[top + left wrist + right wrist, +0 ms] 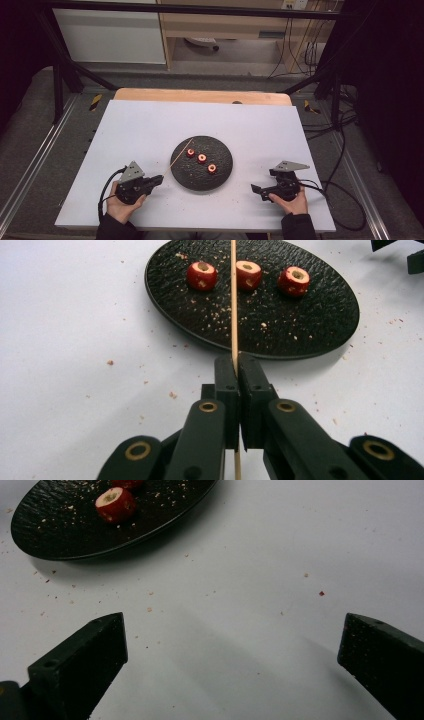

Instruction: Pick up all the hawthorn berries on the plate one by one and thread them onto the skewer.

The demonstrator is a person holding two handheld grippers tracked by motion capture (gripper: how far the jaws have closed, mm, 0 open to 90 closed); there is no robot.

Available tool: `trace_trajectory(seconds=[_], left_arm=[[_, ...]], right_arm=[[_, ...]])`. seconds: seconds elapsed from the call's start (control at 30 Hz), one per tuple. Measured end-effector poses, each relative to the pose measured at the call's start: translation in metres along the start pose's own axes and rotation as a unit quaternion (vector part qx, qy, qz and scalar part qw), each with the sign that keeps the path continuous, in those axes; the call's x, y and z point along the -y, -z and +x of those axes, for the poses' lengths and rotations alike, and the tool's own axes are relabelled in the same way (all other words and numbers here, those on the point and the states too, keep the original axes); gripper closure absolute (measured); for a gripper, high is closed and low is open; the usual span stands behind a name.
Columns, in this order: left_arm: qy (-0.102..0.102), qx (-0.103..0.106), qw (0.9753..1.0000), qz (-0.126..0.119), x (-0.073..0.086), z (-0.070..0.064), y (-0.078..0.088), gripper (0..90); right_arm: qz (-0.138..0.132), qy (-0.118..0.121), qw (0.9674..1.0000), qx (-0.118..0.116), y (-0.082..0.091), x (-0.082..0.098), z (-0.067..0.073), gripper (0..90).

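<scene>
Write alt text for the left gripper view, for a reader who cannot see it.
The left gripper, its two black jaws shut, clamps a thin wooden skewer that points up across a round black plate. Three cored red fruit pieces lie in a row near the plate's far side, and crumbs are scattered on the plate and on the white table.

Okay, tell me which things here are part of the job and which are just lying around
Part of the job:
- wooden skewer, clamped in the left gripper
- three red cored fruit pieces
- black plate under them
- right gripper, open, beside the plate

Lying about:
- crumbs on the white table
</scene>
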State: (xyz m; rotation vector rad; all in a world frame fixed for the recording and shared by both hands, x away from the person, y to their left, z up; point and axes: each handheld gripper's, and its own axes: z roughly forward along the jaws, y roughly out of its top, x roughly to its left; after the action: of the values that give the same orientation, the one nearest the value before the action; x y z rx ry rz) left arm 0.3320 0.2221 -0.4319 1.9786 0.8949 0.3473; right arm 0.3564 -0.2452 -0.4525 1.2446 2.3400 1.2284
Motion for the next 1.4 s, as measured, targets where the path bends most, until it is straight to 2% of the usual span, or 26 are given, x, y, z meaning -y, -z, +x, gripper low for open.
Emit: trace_trajectory(seconds=[0.3, 0.5, 0.77, 1.0, 1.13, 1.27, 1.3, 1.4], left_arm=[[-0.004, 0.002, 1.0, -0.007, 0.009, 0.005, 0.007, 87.8], [-0.003, 0.008, 0.9999, -0.008, 0.011, 0.007, 0.008, 87.8], [-0.004, 0.009, 0.9999, -0.005, 0.011, 0.006, 0.007, 87.8], [-0.006, 0.01, 0.9999, -0.008, 0.012, 0.006, 0.008, 87.8], [-0.006, 0.012, 0.9999, -0.005, 0.012, 0.007, 0.007, 87.9], [-0.01, 0.012, 0.9999, -0.005, 0.012, 0.006, 0.007, 87.9], [-0.01, 0.013, 0.9999, -0.004, 0.012, 0.005, 0.007, 87.9], [-0.011, 0.013, 0.9998, -0.004, 0.012, 0.005, 0.007, 87.9]], right_arm=[[0.005, 0.008, 0.9999, 0.013, -0.007, -0.012, 0.013, 0.5], [0.008, 0.017, 0.9998, 0.01, -0.011, -0.021, 0.021, 0.5], [0.007, 0.025, 0.9996, 0.01, -0.015, -0.043, 0.038, 1.2], [0.032, 0.033, 0.9988, 0.018, -0.027, -0.062, 0.05, 2.0], [0.044, 0.04, 0.9981, 0.016, -0.036, -0.08, 0.062, 3.8], [0.058, 0.049, 0.997, 0.017, -0.042, -0.091, 0.071, 5.7], [0.066, 0.058, 0.996, 0.016, -0.047, -0.097, 0.075, 7.6], [0.079, 0.058, 0.9951, 0.013, -0.054, -0.105, 0.081, 10.7]])
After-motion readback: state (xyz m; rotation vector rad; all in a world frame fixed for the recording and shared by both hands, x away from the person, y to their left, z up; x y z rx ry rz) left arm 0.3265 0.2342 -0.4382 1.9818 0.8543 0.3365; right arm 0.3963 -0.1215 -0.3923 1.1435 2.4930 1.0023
